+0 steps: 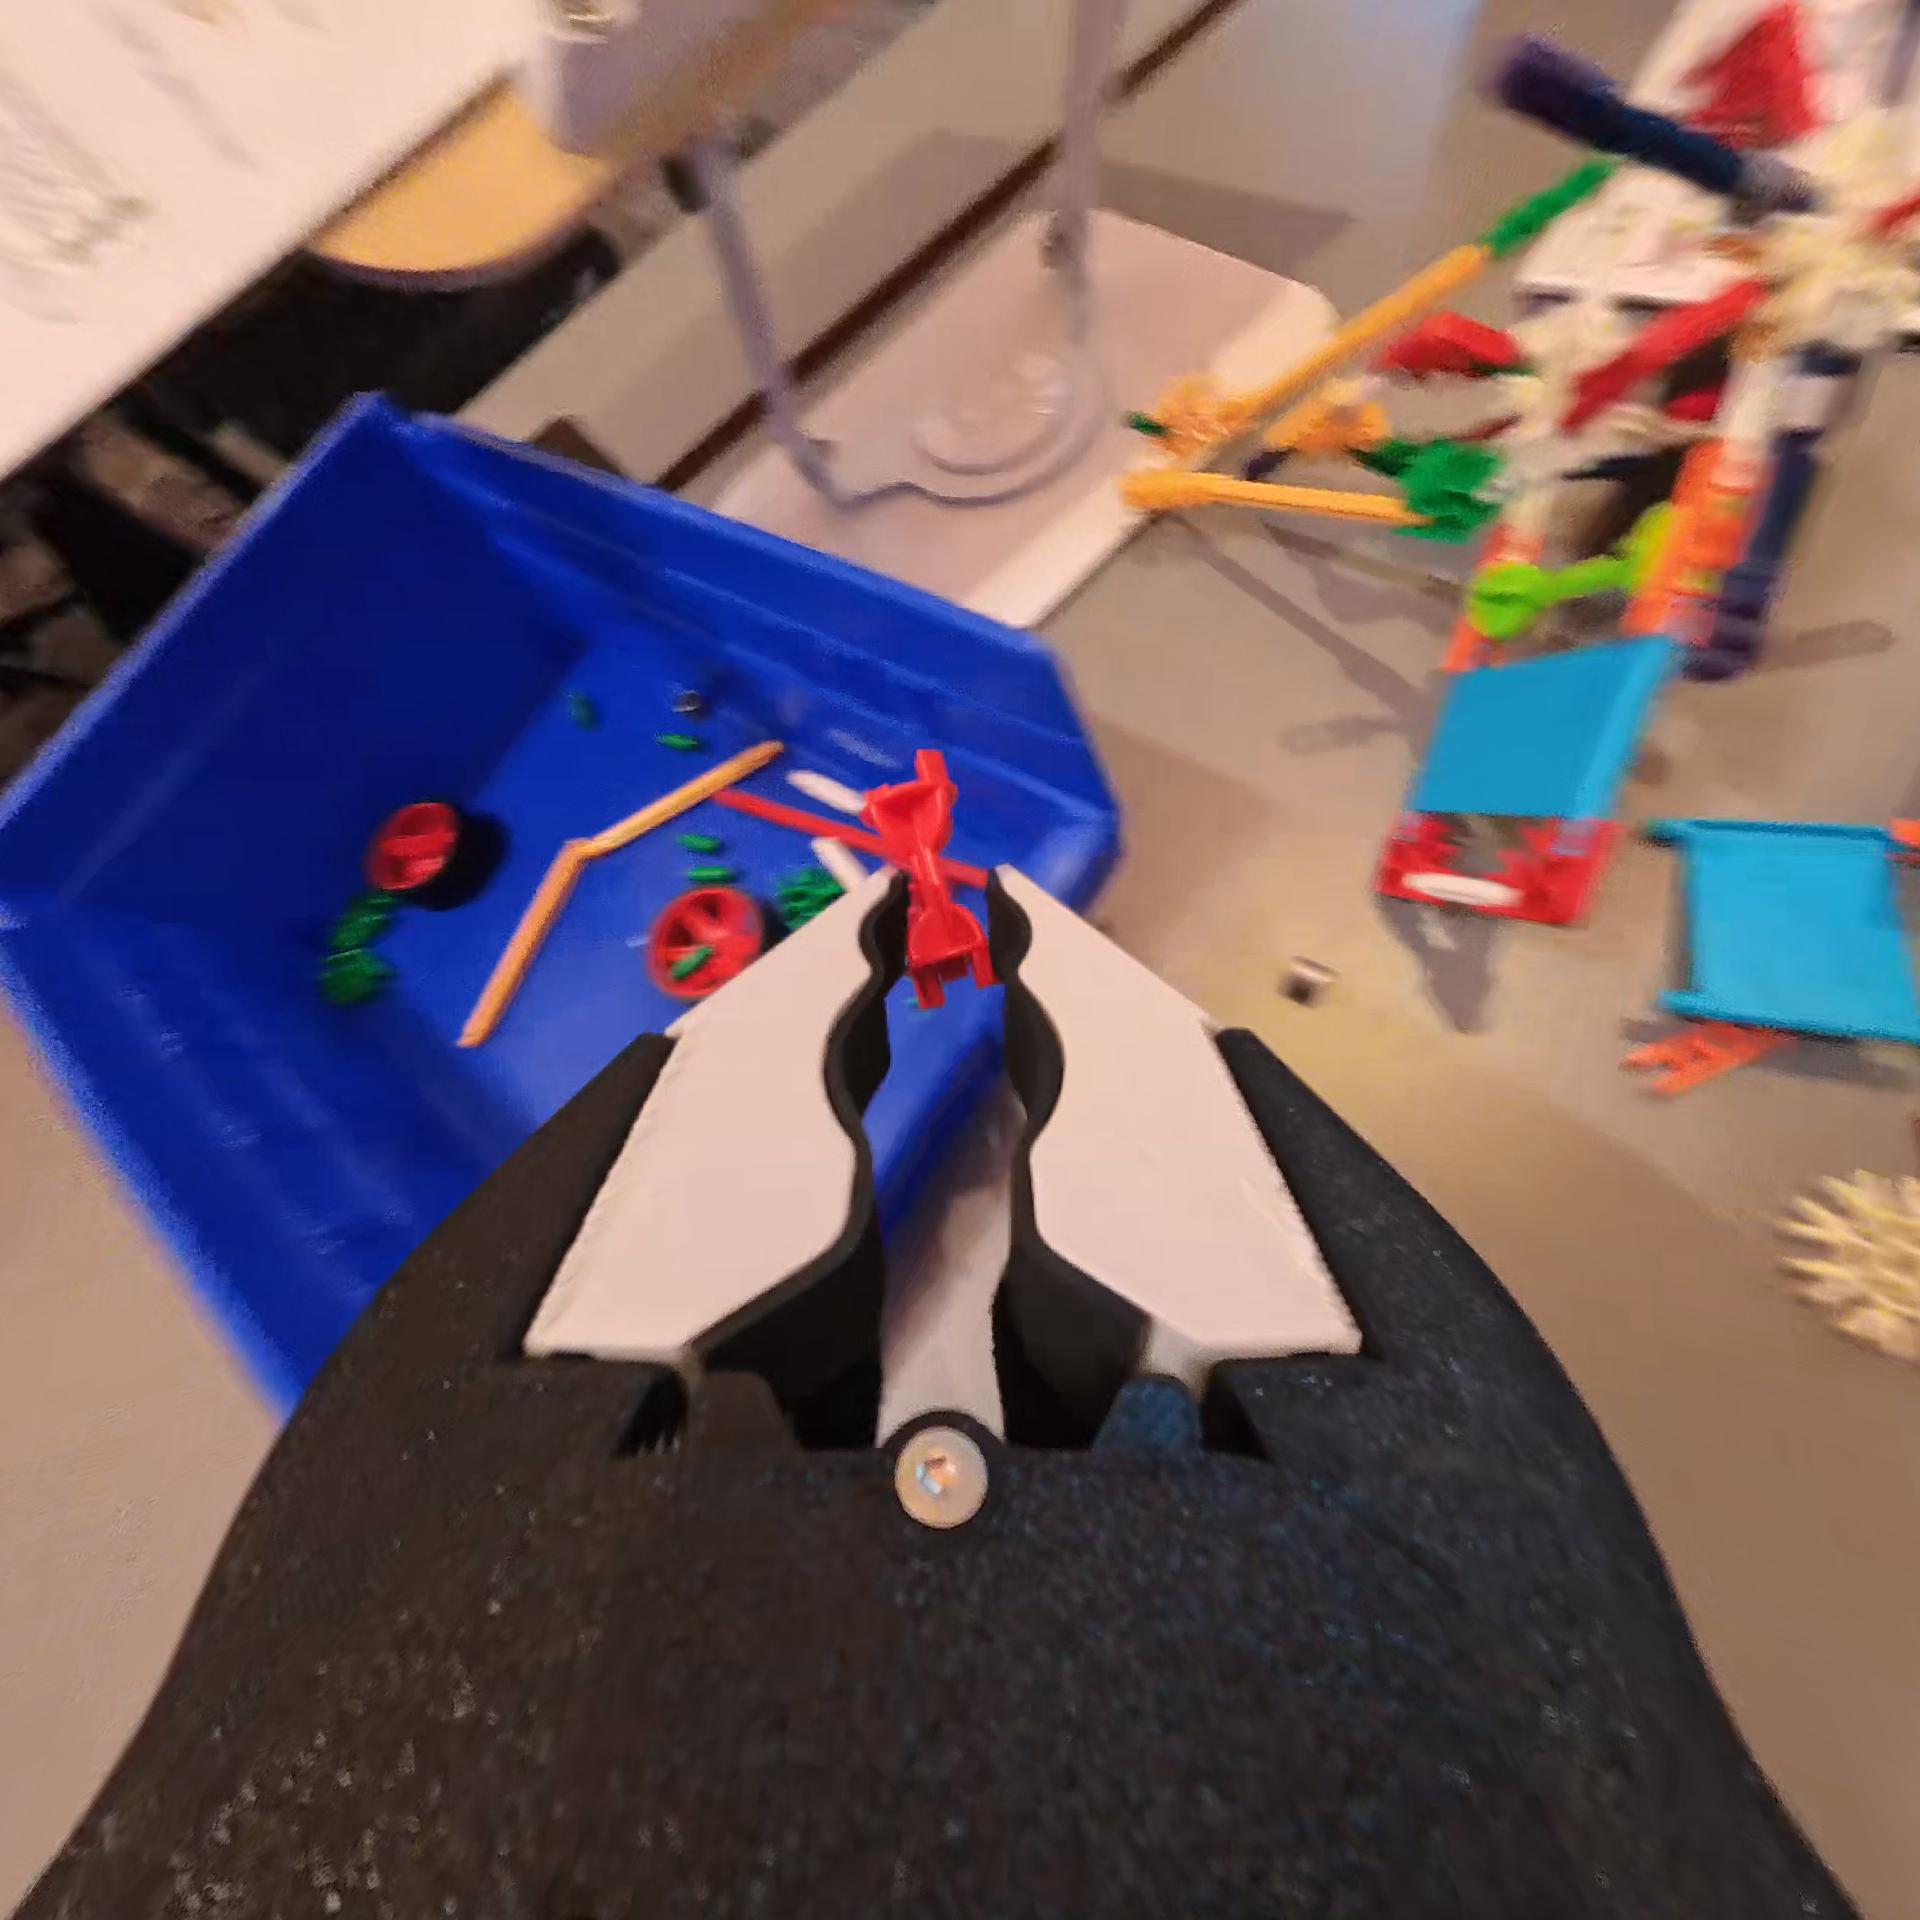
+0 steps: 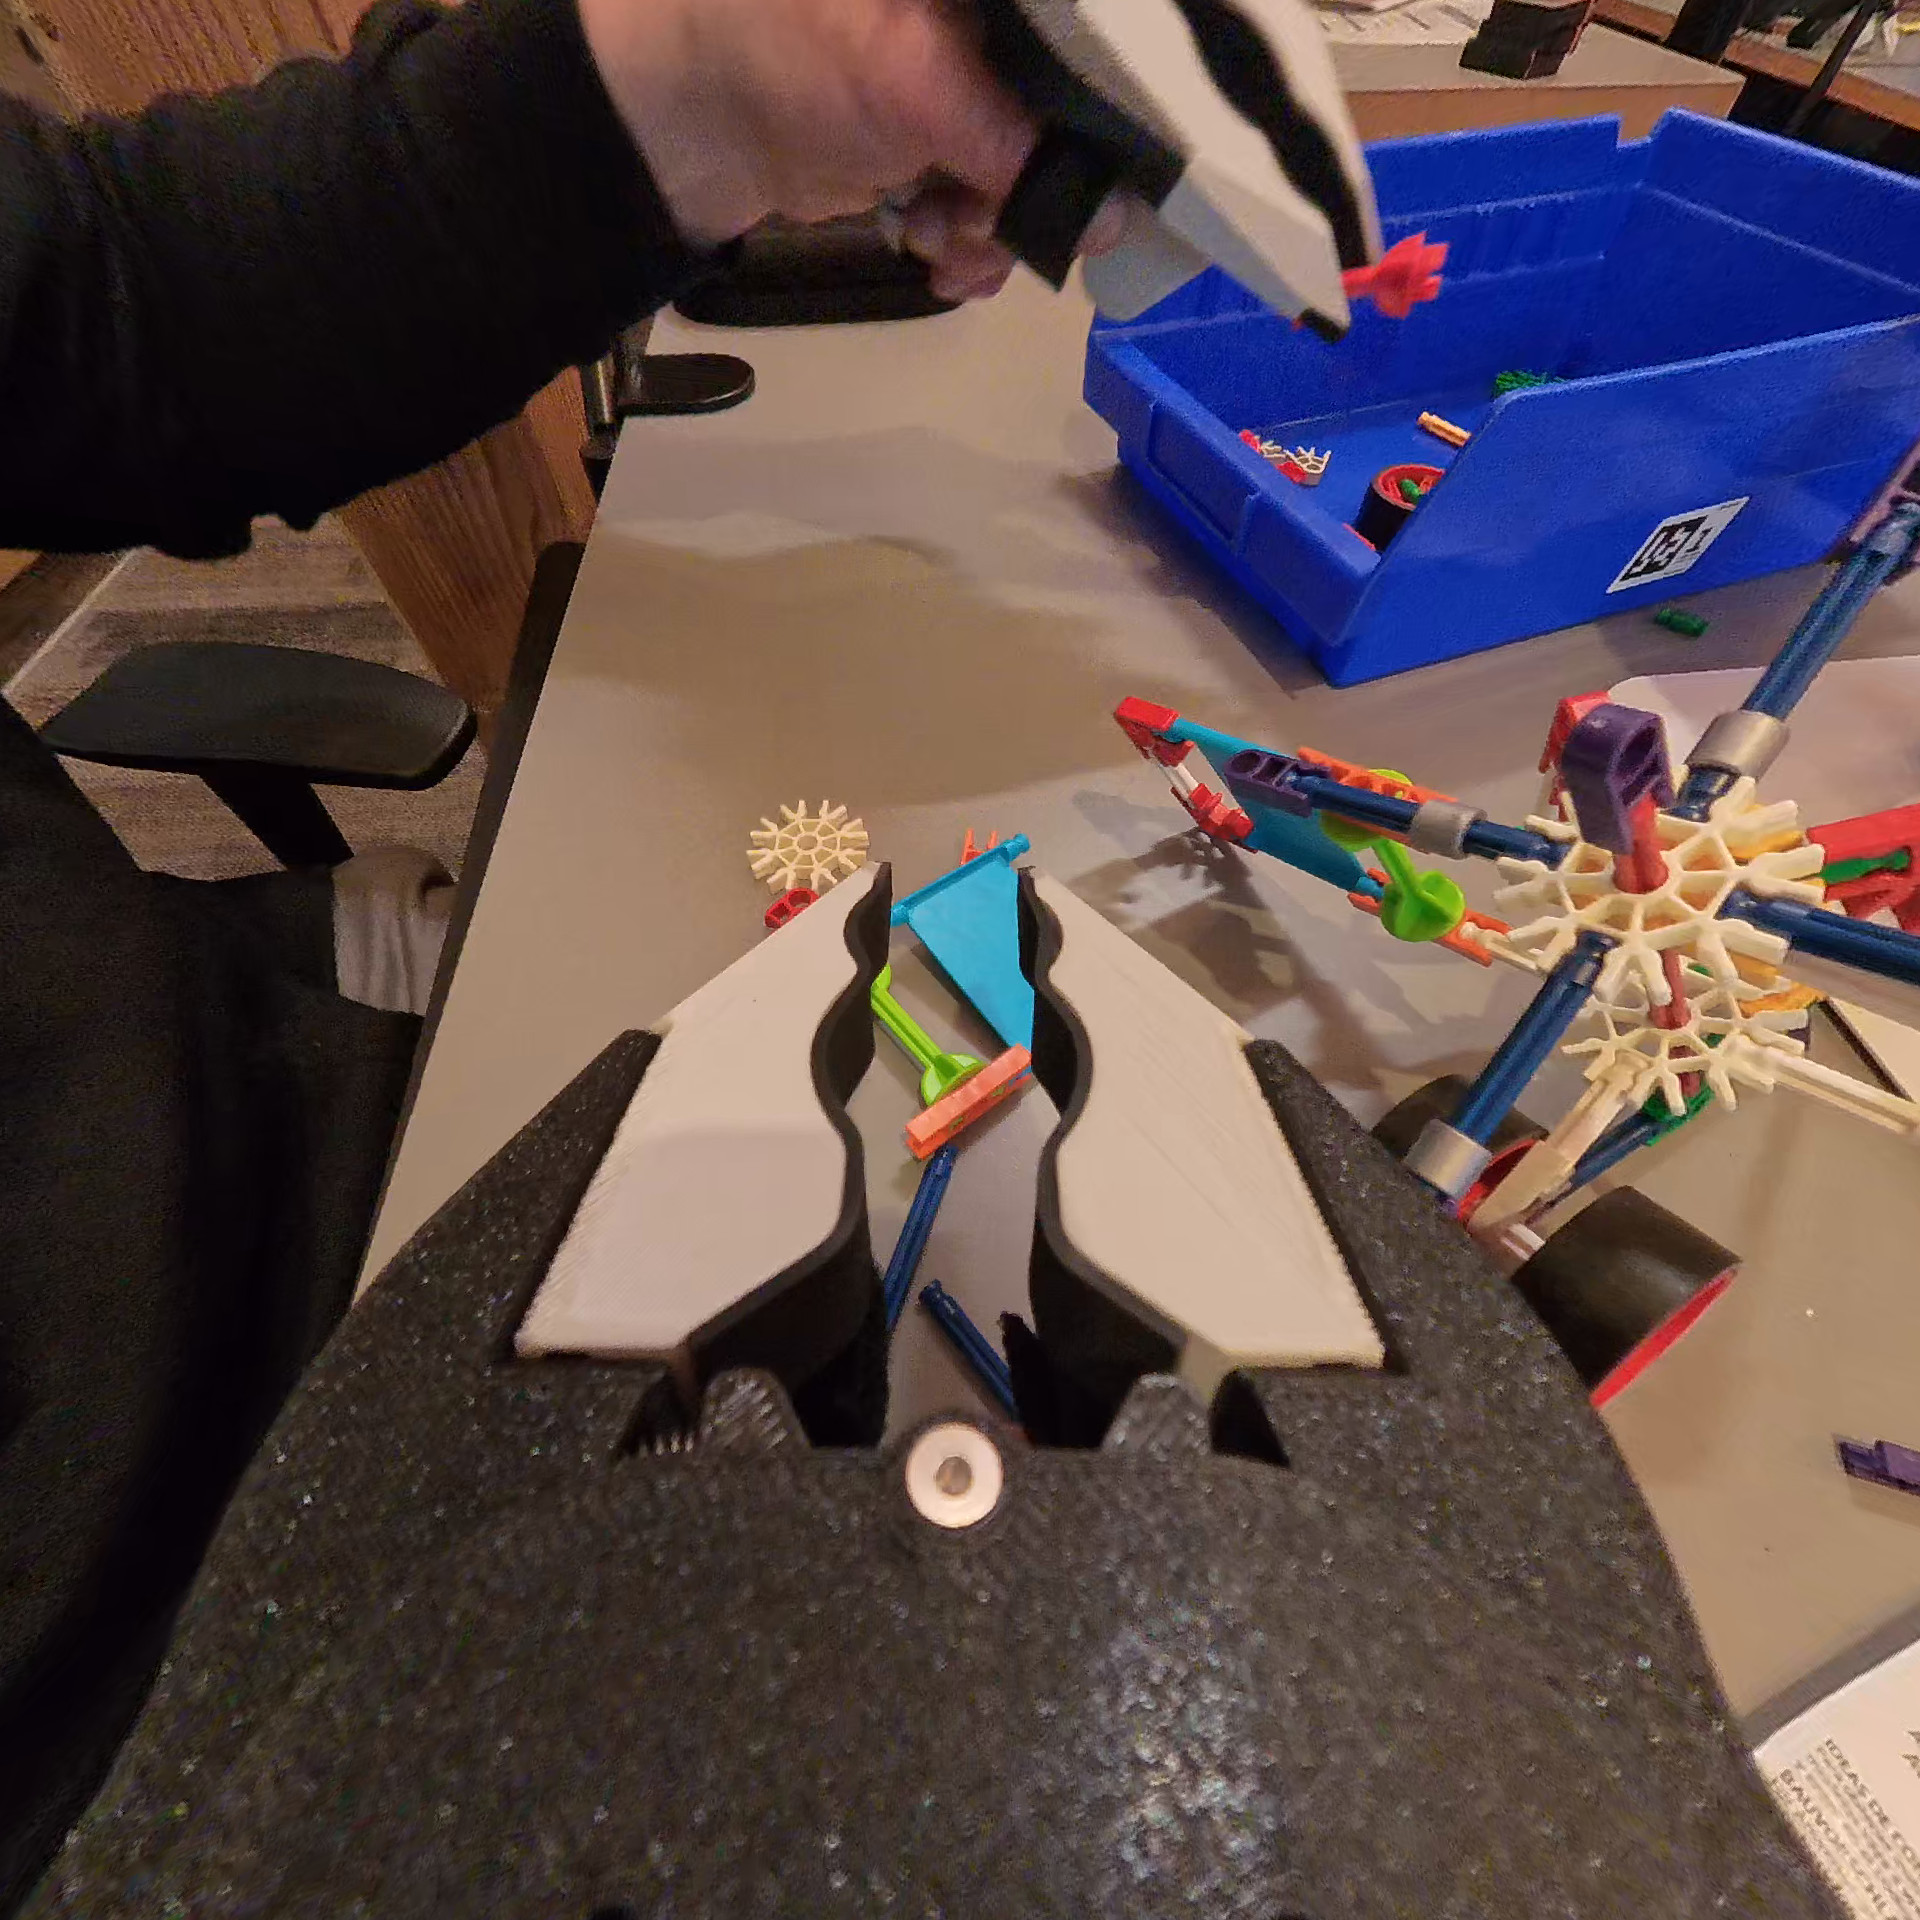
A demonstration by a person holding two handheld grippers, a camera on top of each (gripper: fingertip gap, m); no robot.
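Note:
My left gripper [image 1: 943,896] is shut on a small red connector piece [image 1: 928,883] and holds it above the near right corner of a blue bin [image 1: 260,675]. The right wrist view shows the same: the left gripper [image 2: 1340,307], in a person's hand [image 2: 831,135], holds the red piece [image 2: 1392,275] over the bin [image 2: 1558,540]. My right gripper [image 2: 954,878] is open and empty, low over a cyan panel piece [image 2: 971,935] that lies on the grey table with a lime green rod [image 2: 914,1039] and an orange clip [image 2: 966,1112].
The bin holds red wheels [image 1: 691,940], an orange rod [image 1: 540,904] and small green bits. A large rod-and-connector model [image 2: 1652,914] with black wheels [image 2: 1621,1278] stands to the right. A white snowflake connector [image 2: 808,844] lies near the table's left edge. A chair armrest [image 2: 260,717] is beside the table. Tip to tip, the grippers are about 20 cm apart.

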